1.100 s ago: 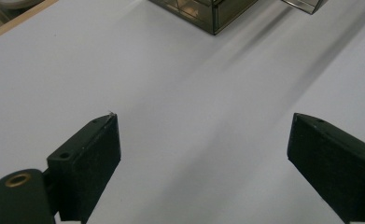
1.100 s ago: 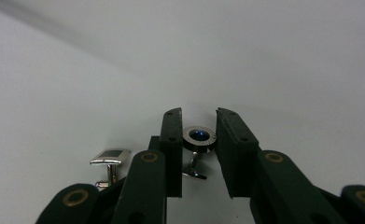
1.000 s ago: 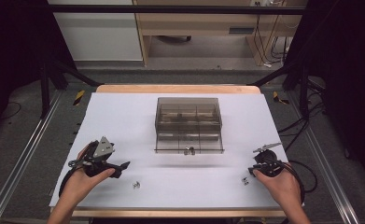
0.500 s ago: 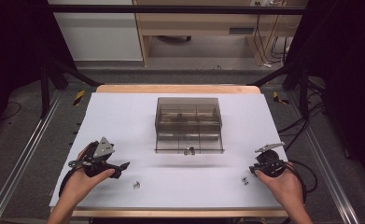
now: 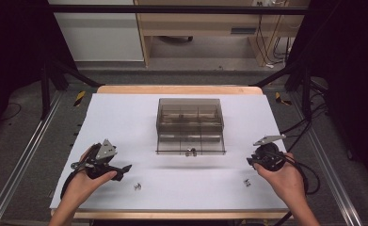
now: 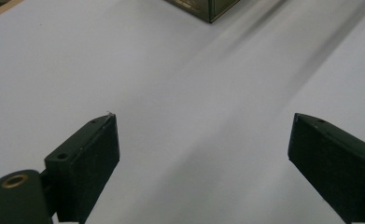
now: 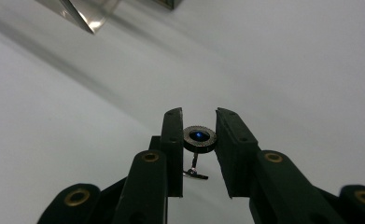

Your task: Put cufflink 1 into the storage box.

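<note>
My right gripper (image 7: 199,122) is shut on a small screw with a round knurled head (image 7: 200,139); the head sits between the pads and the thin shaft points away toward the white table. In the high view this gripper (image 5: 251,162) hangs just above the table at the front right, in a person's hand. My left gripper (image 6: 203,126) stands wide open over bare table with nothing between its jaws. It rests at the front left (image 5: 123,172), and a small metal screw (image 5: 137,187) lies on the table just right of it.
A smoky clear compartment box (image 5: 189,120) stands in the middle of the white table (image 5: 125,117), with a small metal part (image 5: 189,152) at its front edge. Another small screw (image 5: 246,182) lies by the right hand. The box corner (image 6: 208,9) shows ahead of the left jaws.
The right hand and its gripper have risen a little off the table. The left hand has stayed in place.
</note>
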Available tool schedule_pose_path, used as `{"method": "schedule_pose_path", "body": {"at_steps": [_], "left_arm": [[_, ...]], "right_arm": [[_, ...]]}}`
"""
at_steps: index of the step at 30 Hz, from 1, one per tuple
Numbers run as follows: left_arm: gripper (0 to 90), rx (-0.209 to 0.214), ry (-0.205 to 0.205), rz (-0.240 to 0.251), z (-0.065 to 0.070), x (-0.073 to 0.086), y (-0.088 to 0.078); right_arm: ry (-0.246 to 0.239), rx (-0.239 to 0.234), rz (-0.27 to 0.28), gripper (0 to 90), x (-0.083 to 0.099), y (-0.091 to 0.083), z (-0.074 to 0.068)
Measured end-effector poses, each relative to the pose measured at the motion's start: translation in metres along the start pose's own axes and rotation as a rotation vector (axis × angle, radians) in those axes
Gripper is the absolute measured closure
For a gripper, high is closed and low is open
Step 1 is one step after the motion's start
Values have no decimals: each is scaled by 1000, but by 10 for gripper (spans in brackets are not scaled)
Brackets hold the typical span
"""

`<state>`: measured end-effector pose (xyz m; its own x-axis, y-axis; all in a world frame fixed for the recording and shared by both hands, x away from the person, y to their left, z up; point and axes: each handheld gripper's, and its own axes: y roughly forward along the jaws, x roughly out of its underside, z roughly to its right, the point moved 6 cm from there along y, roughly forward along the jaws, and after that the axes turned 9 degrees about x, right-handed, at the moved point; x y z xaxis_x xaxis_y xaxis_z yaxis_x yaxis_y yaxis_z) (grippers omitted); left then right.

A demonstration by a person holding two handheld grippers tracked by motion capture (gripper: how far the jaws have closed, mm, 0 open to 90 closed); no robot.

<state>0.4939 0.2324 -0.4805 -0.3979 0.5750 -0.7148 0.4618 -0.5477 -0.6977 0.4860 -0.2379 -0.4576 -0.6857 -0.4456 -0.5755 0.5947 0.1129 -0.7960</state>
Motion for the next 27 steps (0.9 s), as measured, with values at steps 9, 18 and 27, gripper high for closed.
{"method": "schedule_pose_path", "body": {"at_steps": [9, 18, 27], "left_arm": [[61, -3, -3, -2, 1, 2, 6], [42, -24, -29, 12, -4, 5, 8], [43, -33, -35, 13, -4, 6, 10]], "right_arm": [[-51, 0, 51, 733, -33, -14, -7], [-96, -3, 70, 733, -57, -20, -16], [-125, -33, 104, 733, -78, -20, -29]]}}
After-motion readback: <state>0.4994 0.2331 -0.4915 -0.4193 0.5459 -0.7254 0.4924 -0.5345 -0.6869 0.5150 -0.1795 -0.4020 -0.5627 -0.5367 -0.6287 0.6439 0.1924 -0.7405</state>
